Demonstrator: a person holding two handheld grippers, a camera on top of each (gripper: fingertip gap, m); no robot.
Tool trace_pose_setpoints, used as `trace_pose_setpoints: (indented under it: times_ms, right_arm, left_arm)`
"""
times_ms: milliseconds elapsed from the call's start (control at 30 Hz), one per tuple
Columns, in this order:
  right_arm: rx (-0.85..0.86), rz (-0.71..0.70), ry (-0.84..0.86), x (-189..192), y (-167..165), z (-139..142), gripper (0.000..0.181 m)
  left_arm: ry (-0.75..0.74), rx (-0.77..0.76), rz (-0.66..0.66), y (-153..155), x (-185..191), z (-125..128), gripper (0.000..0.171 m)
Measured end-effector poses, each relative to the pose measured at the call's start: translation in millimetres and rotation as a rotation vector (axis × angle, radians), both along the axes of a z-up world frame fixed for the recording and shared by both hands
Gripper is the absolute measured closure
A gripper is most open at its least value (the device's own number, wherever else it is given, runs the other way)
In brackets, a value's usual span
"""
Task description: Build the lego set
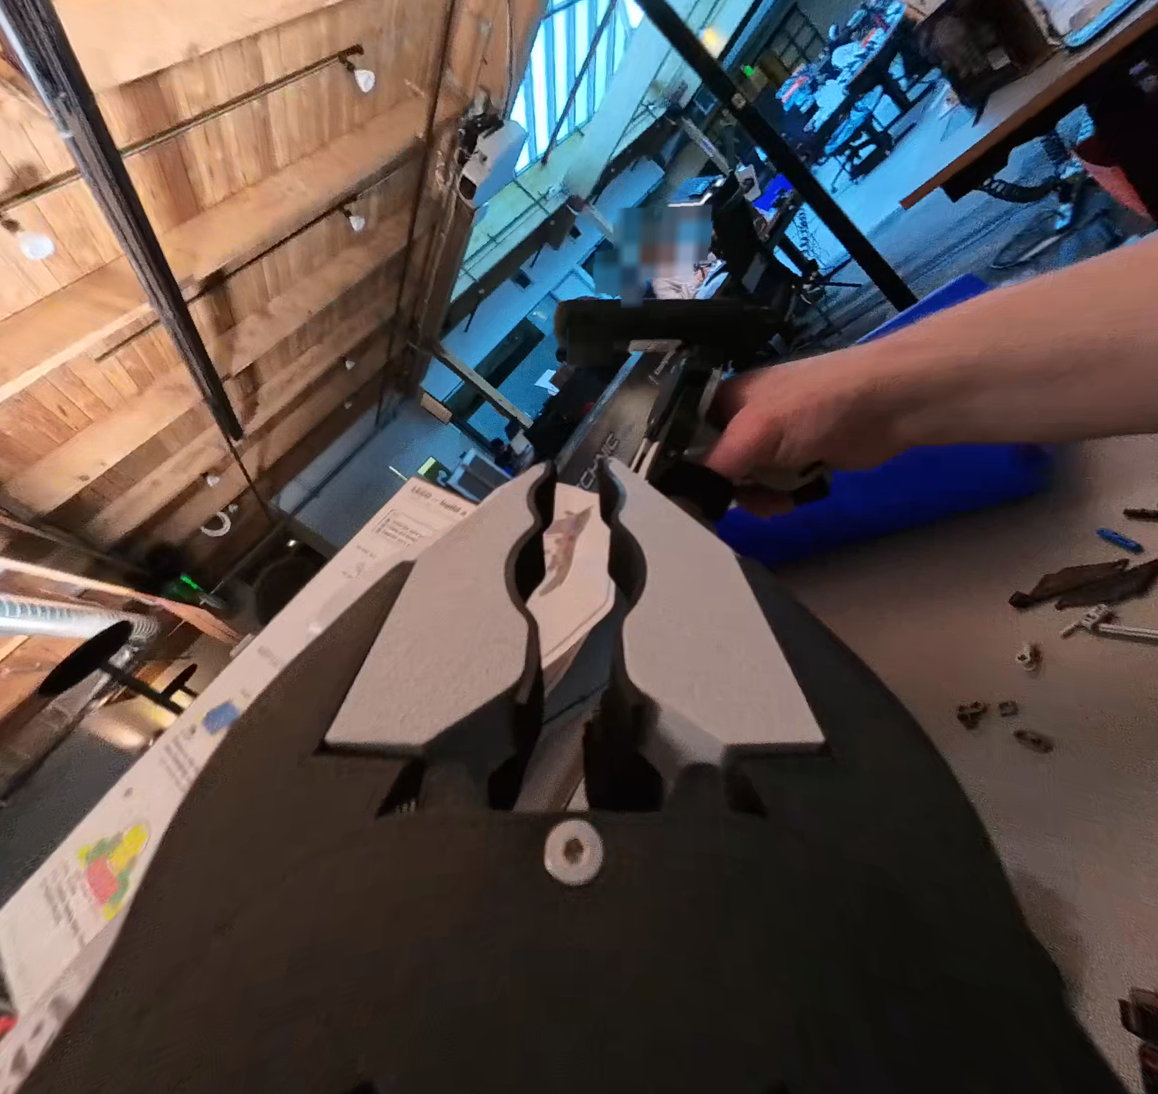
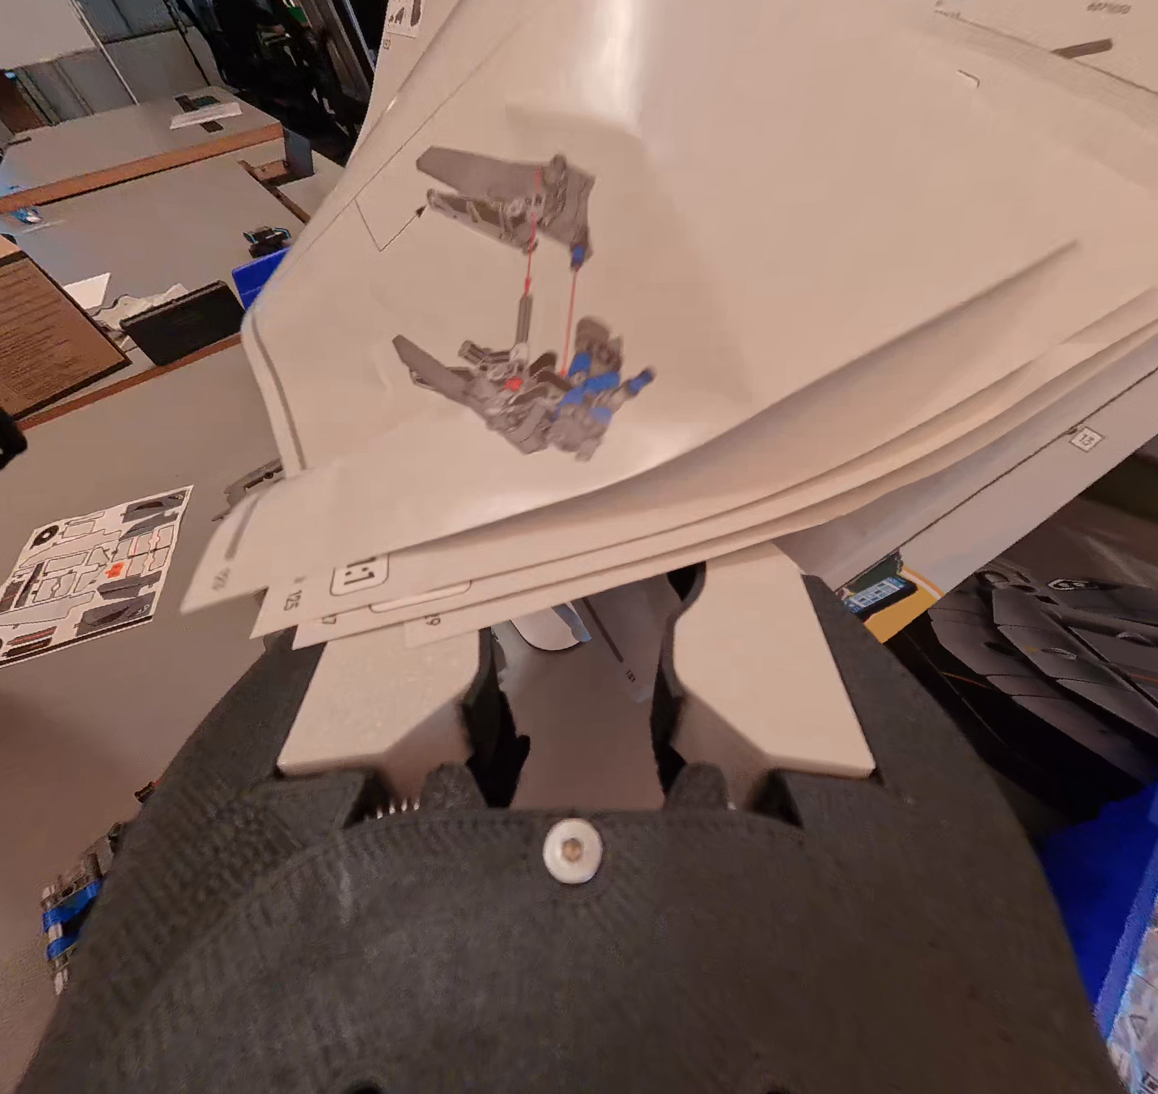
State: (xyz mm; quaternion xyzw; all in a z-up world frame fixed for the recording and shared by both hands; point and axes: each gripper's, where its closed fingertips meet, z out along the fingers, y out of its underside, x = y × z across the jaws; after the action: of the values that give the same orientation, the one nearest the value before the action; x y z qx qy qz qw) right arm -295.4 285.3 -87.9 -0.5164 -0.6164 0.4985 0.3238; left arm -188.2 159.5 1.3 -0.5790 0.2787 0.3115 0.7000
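Several booklet pages [image 2: 626, 287] hiding right tool [image 2: 576, 600] tips.

The right gripper's fingertips [image 2: 583, 569] are hidden by the instruction booklet's [image 2: 689, 287] fanned pages; the loose lego pieces [image 1: 1002, 719] are blurred beyond identification.

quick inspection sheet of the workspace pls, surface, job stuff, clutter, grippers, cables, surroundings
surface: pale grey table, bare patches between the items.
job's things: instruction booklet lifted with its pages fanned; sticker sheet lying flat; loose dark lego pieces scattered on the table; dark built section beside the right gripper.
clutter: blue bin behind the hand.
grippers: left gripper has a narrow gap, with a page showing in it; right gripper has its tips hidden under the pages.
cables: nothing seen.
surroundings: wooden ceiling, other tables behind.
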Motion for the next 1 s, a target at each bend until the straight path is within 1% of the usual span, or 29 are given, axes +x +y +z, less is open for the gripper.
trace_pose_setpoints:
  times_ms: [33,67,133,200,233,267,300,333,367,400,467,500,533,600,667,767,833,933,1000]
  right_arm:
    - [-0.002,0.001,0.003,0.5,0.6,0.6,0.128]
    - [-0.004,0.0,0.005,0.9,1.5,0.9,0.128]
    - [-0.008,0.0,0.007,1.1,2.5,0.9,0.127]
    - [-0.014,0.0,0.01,0.8,1.8,0.8,0.128]
    - [-0.016,0.001,0.011,0.6,0.9,0.8,0.127]
    - [-0.018,0.002,0.012,0.5,-0.5,0.8,0.128]
    - [-0.018,0.004,0.012,0.4,-1.7,0.6,0.128]
    - [-0.015,0.005,0.011,0.4,-2.6,0.2,0.127]
    - [-0.011,0.004,0.008,0.2,-3.0,-0.5,0.127]
    - [-0.009,0.004,0.004,-0.2,-2.8,-1.4,0.127]
    - [-0.006,0.004,-0.004,-0.9,-1.8,-3.0,0.127]
    - [-0.003,0.002,-0.006,-1.3,-0.8,-3.4,0.127]
    - [-0.002,0.0,-0.007,-1.5,0.3,-3.6,0.127]
    - [-0.004,-0.002,-0.007,-2.0,1.9,-4.3,0.127]
    - [-0.005,-0.004,-0.009,-2.5,3.4,-5.6,0.127]
    - [-0.014,-0.004,-0.006,-2.2,4.1,-5.9,0.127]
    - [-0.015,-0.005,-0.003,-1.5,4.1,-5.7,0.127]
    - [-0.017,-0.003,0.0,-0.2,3.3,-4.6,0.127]
    - [-0.015,-0.002,0.0,0.5,3.0,-3.9,0.127]
  left_arm:
    - [-0.045,0.019,0.043,-11.2,-14.7,4.8,0.16]
    - [-0.092,0.032,0.119,-21.2,-40.6,7.6,0.157]
    - [-0.201,0.048,0.322,-42.4,-119.1,7.4,0.15]
    - [-0.402,0.029,0.552,-68.9,-217.8,-7.4,0.126]
    - [-0.513,0.037,0.637,-84.6,-262.9,-17.0,0.116]
    - [-0.609,0.027,0.711,-98.1,-302.0,-31.5,0.103]
    - [-0.708,0.014,0.784,-110.2,-335.3,-49.3,0.094]
    - [-0.825,0.014,0.79,-115.7,-354.0,-62.8,0.088]
    - [-0.912,0.017,0.748,-114.0,-361.8,-70.6,0.084]
    - [-0.953,0.006,0.752,-112.9,-370.2,-79.3,0.081]
    - [-0.984,-0.053,0.767,-102.8,-377.2,-97.3,0.076]
    - [-0.979,-0.04,0.751,-98.2,-376.5,-96.9,0.079]
    - [-0.976,-0.039,0.74,-95.4,-374.6,-96.5,0.086]
    - [-0.922,-0.019,0.755,-94.8,-371.3,-90.9,0.111]
    - [-0.898,-0.021,0.758,-88.8,-368.2,-90.5,0.123]
    - [-0.903,-0.021,0.747,-83.9,-366.3,-91.0,0.134]
    - [-0.882,-0.039,0.738,-79.0,-361.3,-89.7,0.152]
    - [-0.845,-0.035,0.736,-76.7,-354.4,-82.7,0.163]
    - [-0.808,-0.022,0.738,-77.2,-350.3,-76.7,0.168]
